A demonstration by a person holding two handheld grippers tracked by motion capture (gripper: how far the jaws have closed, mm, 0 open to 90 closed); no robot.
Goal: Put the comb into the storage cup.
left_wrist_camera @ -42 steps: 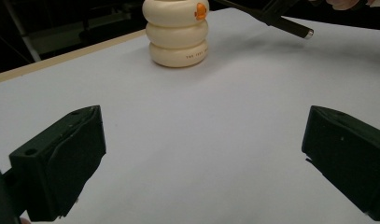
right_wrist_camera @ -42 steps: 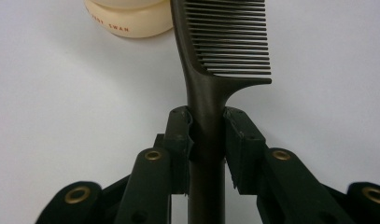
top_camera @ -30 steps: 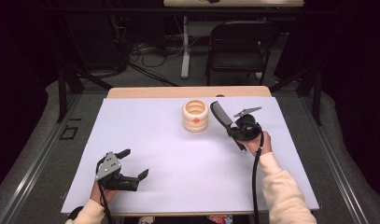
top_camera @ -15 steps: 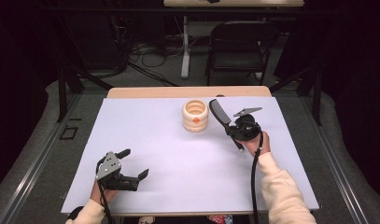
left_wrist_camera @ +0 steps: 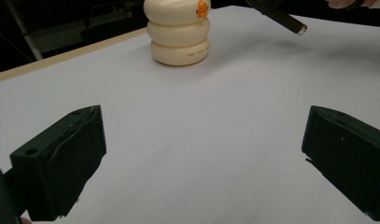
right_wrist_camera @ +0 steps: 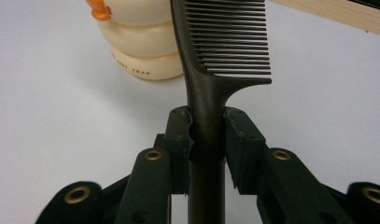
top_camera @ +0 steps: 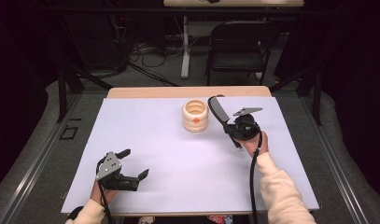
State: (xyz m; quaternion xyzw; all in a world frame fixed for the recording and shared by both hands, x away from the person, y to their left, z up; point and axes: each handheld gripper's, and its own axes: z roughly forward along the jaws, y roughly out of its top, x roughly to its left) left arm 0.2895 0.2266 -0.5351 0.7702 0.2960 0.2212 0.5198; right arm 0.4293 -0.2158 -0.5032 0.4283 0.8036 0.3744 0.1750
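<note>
Comb [right_wrist_camera: 211, 93] clamped by its handle in the right gripper [right_wrist_camera: 208, 135], just off the cream ribbed cup's [top_camera: 195, 115] three o'clock; left gripper [top_camera: 131, 164] sits wide open at seven o'clock.

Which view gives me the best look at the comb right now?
The right gripper view: the comb is close up, teeth sharp, handle clamped between the fingers. The high view shows it small beside the cup; the left gripper view catches its handle tip.
</note>
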